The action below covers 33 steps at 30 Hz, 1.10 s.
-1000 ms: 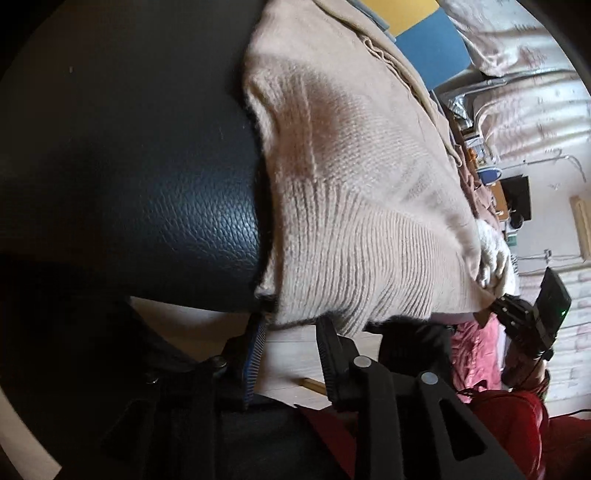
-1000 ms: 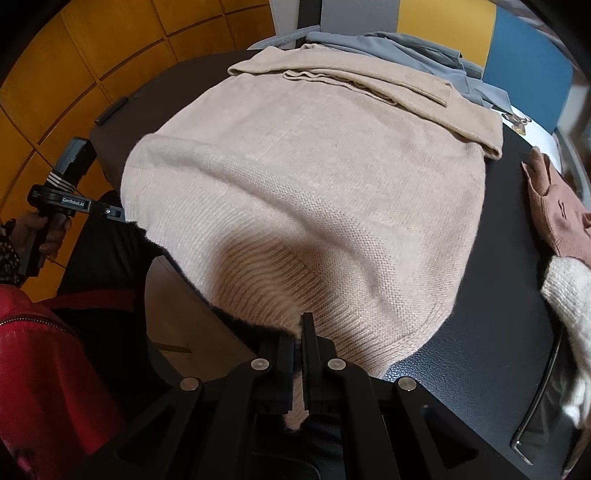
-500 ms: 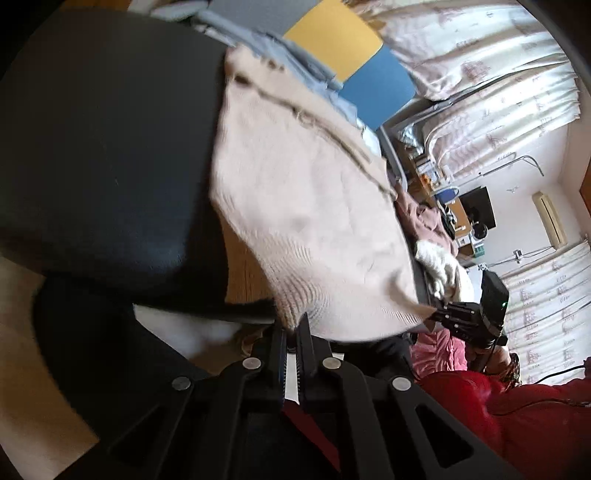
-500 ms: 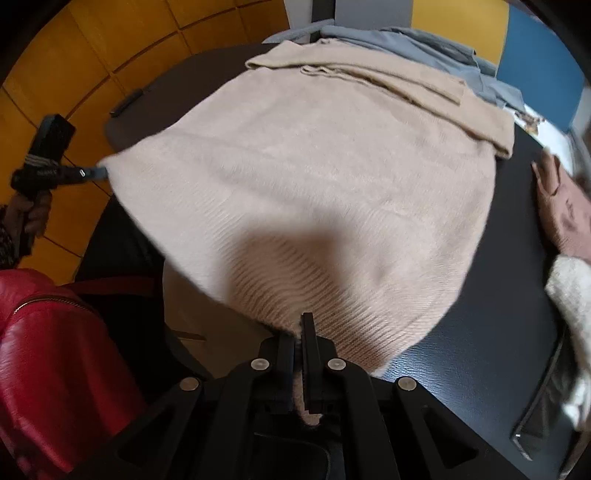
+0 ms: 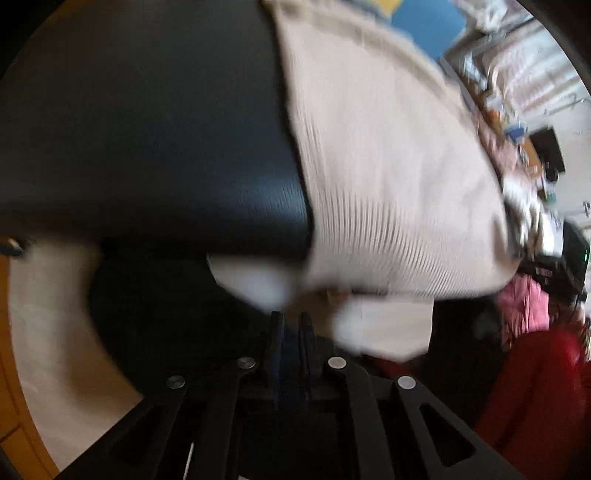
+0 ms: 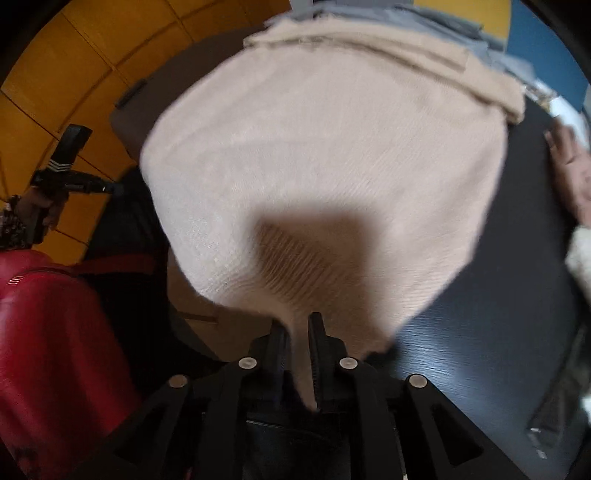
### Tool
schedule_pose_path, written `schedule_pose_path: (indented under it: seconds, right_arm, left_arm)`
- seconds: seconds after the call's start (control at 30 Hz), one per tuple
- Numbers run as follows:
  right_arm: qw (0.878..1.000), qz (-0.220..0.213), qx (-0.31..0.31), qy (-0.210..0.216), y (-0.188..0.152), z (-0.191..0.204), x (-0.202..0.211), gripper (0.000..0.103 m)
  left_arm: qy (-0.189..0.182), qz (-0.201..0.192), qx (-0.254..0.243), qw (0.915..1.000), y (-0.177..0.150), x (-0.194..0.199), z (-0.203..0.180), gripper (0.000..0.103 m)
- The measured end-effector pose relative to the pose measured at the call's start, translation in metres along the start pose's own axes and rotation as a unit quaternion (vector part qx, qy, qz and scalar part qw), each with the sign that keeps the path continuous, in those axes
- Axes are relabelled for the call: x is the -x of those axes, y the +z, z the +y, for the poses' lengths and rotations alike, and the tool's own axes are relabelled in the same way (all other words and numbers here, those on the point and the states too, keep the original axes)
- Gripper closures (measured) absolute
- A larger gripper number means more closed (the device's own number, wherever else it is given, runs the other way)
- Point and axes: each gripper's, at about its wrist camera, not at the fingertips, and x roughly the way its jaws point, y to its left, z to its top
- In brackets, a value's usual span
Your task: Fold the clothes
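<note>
Two grippers are at the near hem of a beige sweater [image 6: 332, 155] that lies spread over a dark tabletop [image 6: 491, 332], its ribbed hem hanging past the front edge. Both views are blurred by motion.

In the right wrist view, the right gripper [image 6: 297, 332] has its fingers [image 6: 277, 343] slightly parted, with a fold of the hem running down between them; whether they pinch it cannot be told for sure, though the cloth rises in a peak from that spot. The left gripper [image 6: 79, 186] shows at the far left of that view, held in a hand [image 6: 35, 212], its tip just beside the sweater's left corner.

In the left wrist view, the left gripper's fingers [image 5: 275, 343] stand nearly together with a narrow gap, and the hem hangs just above and beyond their tips; nothing is seen between them. The sweater's left edge runs along the tabletop [image 5: 147, 129] there.

Grey cloth [image 6: 443, 26] lies beyond the sweater's far end, and a pinkish garment [image 6: 576, 177] lies at the right edge of the tabletop. A red sleeve [image 6: 48, 332] fills the lower left.
</note>
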Motion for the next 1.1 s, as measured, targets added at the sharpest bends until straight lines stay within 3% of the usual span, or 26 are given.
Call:
schedule_pose_path:
  seconds: [0.1,0.2,0.33,0.43,0.47,0.63,0.73,0.77,0.83,0.9,0.97,1.1]
  right_arm:
    - [0.997,-0.073,-0.027,0.01,0.025,-0.013,0.021,0.09]
    - [0.995,-0.087,0.005,-0.045,0.061,-0.003,-0.003,0.09]
    - [0.993,-0.069,0.058,-0.08,0.09,0.005,-0.052,0.09]
    - [0.993,-0.048,0.054,-0.098,0.087,-0.004,-0.073,0.09]
    - [0.992,-0.061,0.053,-0.095,0.08,-0.005,-0.071,0.09]
    - [0.994,-0.087,-0.016,-0.07,0.048,-0.043,-0.046,0.09]
    - [0.99,-0.11,-0.086,-0.035,0.033,-0.066,-0.027,0.082]
    - [0.989,-0.112,-0.087,-0.043,0.037,-0.07,-0.029,0.075]
    - [0.987,-0.116,-0.086,-0.065,0.048,-0.078,-0.034,0.075]
    - [0.986,-0.119,-0.084,-0.086,0.059,-0.085,-0.039,0.075]
    - [0.983,-0.122,-0.082,-0.108,0.07,-0.092,-0.044,0.075]
    - [0.977,-0.129,-0.079,-0.15,0.092,-0.107,-0.054,0.075]
  left_arm:
    - [-0.022,-0.084,-0.03,0.9957,0.038,0.019,-0.028,0.091]
    - [-0.026,-0.129,-0.083,0.9878,0.074,-0.007,-0.076,0.087]
    - [0.009,-0.094,-0.143,0.9851,0.097,-0.073,-0.118,0.087]
    - [0.016,-0.107,-0.152,0.9824,0.091,-0.09,-0.114,0.088]
    - [0.015,-0.111,-0.158,0.981,0.086,-0.088,-0.109,0.09]
    - [-0.06,-0.111,-0.109,0.9859,0.081,-0.071,-0.072,0.092]
    - [-0.06,-0.146,-0.062,0.9856,0.08,-0.052,-0.05,0.086]
    - [-0.068,-0.156,-0.055,0.9838,0.081,-0.049,-0.048,0.086]
    - [-0.082,-0.178,-0.043,0.9797,0.082,-0.044,-0.045,0.085]
    - [-0.054,-0.168,-0.063,0.9823,0.084,-0.053,-0.057,0.085]
    - [0.002,-0.157,-0.099,0.9826,0.085,-0.067,-0.072,0.085]
    - [0.036,-0.161,-0.109,0.9802,0.086,-0.069,-0.065,0.085]
